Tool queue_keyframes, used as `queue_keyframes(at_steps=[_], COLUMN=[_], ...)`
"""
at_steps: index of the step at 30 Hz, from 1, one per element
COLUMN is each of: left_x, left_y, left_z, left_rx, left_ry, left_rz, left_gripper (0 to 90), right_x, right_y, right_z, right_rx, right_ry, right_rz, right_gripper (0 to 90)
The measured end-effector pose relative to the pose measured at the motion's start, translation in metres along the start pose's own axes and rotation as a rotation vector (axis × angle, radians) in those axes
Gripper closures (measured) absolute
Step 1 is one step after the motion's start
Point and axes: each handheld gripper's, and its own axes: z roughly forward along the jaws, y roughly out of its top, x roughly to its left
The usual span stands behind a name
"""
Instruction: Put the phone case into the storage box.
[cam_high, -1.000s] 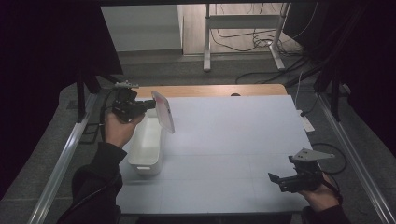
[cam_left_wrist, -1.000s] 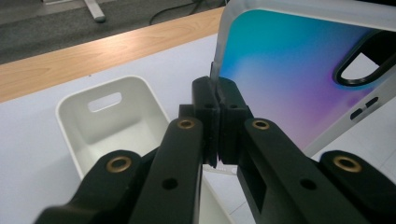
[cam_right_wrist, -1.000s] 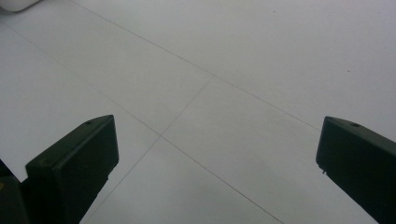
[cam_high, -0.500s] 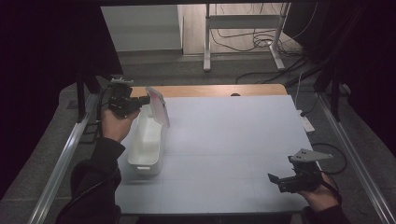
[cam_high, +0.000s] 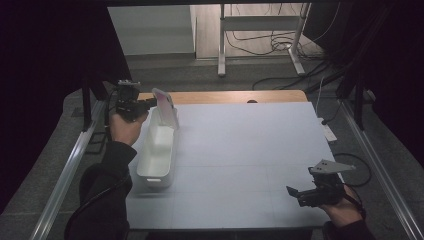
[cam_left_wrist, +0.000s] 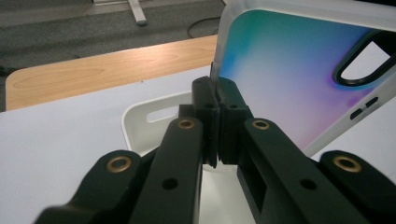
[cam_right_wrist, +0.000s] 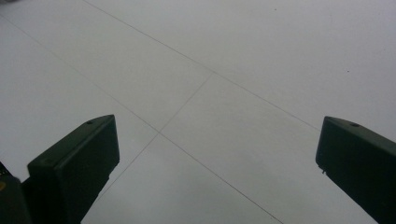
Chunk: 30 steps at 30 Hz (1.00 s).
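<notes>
My left gripper (cam_high: 150, 103) is shut on the edge of a phone case (cam_high: 166, 108) with a pale rim and a blue-to-pink back. It holds the case tilted over the far end of a long white bin (cam_high: 158, 150) at the table's left. In the left gripper view the jaws pinch the phone case (cam_left_wrist: 299, 79) at its rim, with the white bin (cam_left_wrist: 154, 119) just beyond. My right gripper (cam_high: 296, 192) rests low at the table's front right corner. In the right gripper view its jaws stand open (cam_right_wrist: 217, 158) over bare white table.
The white table top (cam_high: 250, 150) has faint grid lines and a wooden strip (cam_high: 225, 96) along its far edge. Metal rails run down both sides. Cables and a stand's legs lie on the floor beyond.
My left gripper has carried the phone case a little toward the far end of the bin. The right hand has stayed where it was.
</notes>
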Motion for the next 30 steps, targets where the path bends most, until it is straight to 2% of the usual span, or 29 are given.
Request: queue_keyframes(at_steps=[21,30], left_x=[0.019,0.026], left_y=[0.004,0.000], left_z=[0.022,0.032], left_rx=[-0.004,0.015], left_ry=[0.073,0.112], left_rz=[-0.054,-0.056], left_gripper=[88.3,88.4], right_x=[0.001,0.001], right_y=[0.000,0.000], right_z=[0.000,0.000], right_rx=[0.002,0.006], right_ry=[0.003,0.003], right_rz=[-0.012,-0.017], right_gripper=[0.0,0.0])
